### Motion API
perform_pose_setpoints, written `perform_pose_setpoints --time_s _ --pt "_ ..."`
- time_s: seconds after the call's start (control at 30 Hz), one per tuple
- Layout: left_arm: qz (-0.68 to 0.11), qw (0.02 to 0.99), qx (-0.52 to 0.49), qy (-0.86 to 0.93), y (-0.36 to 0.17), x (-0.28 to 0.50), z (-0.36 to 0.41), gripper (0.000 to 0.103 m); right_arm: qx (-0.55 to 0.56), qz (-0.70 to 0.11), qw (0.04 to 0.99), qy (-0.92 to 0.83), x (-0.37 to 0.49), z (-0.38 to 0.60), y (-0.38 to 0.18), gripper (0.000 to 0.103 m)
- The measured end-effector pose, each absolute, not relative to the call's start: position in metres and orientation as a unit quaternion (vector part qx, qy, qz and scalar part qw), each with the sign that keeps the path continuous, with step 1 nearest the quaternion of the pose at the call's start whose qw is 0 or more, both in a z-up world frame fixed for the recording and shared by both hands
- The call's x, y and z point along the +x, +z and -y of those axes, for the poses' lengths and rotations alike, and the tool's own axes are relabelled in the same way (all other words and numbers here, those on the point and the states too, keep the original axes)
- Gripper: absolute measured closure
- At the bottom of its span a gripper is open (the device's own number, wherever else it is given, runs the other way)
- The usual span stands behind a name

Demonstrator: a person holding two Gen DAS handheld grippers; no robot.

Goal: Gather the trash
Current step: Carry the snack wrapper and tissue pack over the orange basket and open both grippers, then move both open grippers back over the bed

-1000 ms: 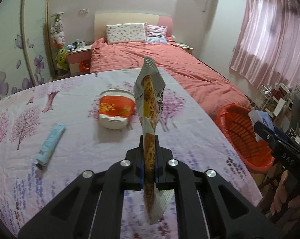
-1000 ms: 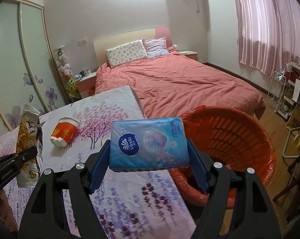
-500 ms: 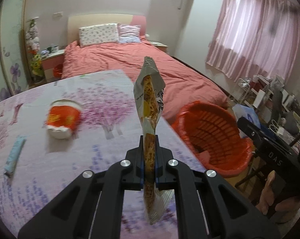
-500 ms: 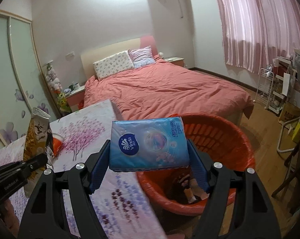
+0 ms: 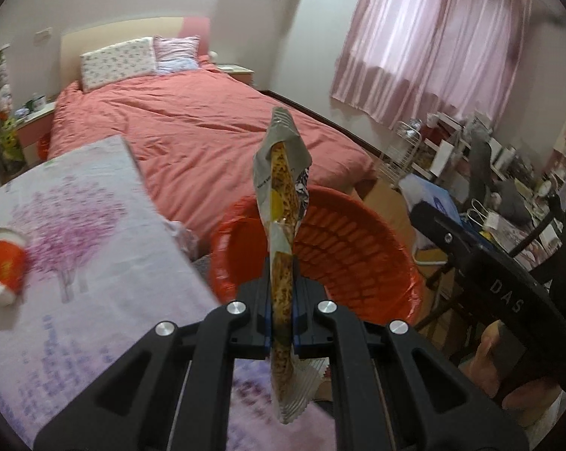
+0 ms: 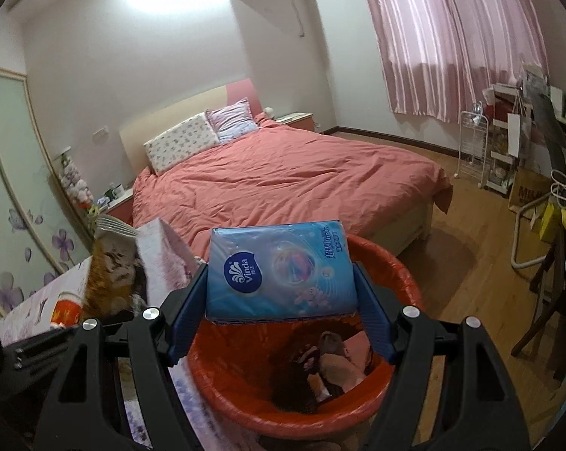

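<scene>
While clamped on a tissue pack (image 6: 281,268) above the red basket (image 6: 403,274), right gripper (image 6: 281,312) carried; snack wrapper (image 5: 281,203) pinched left; cup (image 5: 3,267) remained.

- Your left wrist view looks down past the table edge at the round red plastic basket (image 5: 358,248).
- Your right wrist view sits close above that same basket (image 6: 388,270); both face the pink-covered bed (image 5: 192,120) (image 6: 283,176).

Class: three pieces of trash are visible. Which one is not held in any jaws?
The red cup, lying on the table. The snack bag and tissue pack are both gripped.
</scene>
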State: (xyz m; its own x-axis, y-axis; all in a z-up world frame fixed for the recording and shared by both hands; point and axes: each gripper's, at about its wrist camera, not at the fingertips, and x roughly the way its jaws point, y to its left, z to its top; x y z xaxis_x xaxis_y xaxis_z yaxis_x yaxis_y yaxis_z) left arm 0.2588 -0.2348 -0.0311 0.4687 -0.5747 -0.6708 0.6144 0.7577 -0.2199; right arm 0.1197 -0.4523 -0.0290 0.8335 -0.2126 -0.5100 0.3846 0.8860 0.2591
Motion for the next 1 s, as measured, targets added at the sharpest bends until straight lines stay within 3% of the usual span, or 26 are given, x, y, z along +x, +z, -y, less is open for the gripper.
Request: perform_pose_setpoints --time_s 0.2,0.3,0.33,0.57,1.0 --pt "-0.401 0.844 0.038 -0.353 -0.053 0.272 0.269 0.091 0.203 -0.245 0.934 -0.162 0.128 0.473 -0.040 0.030" --pt "-0.411 0.846 0.042 -0.337 -0.063 0.278 0.272 0.064 0.217 -0.250 0.930 -0.157 0.132 0.480 -0.047 0.029" --pt "-0.413 0.847 0.041 -0.332 -0.065 0.280 0.272 0.061 0.222 -0.252 0.929 -0.157 0.133 0.481 -0.049 0.028" --pt "-0.426 0.854 0.041 -0.297 -0.075 0.293 0.244 0.059 0.225 -0.265 0.924 -0.162 0.132 0.484 -0.055 0.025" --pt "-0.405 0.888 0.060 -0.211 -0.065 0.287 0.148 0.045 0.141 -0.273 0.938 -0.160 0.135 0.431 -0.039 0.025"
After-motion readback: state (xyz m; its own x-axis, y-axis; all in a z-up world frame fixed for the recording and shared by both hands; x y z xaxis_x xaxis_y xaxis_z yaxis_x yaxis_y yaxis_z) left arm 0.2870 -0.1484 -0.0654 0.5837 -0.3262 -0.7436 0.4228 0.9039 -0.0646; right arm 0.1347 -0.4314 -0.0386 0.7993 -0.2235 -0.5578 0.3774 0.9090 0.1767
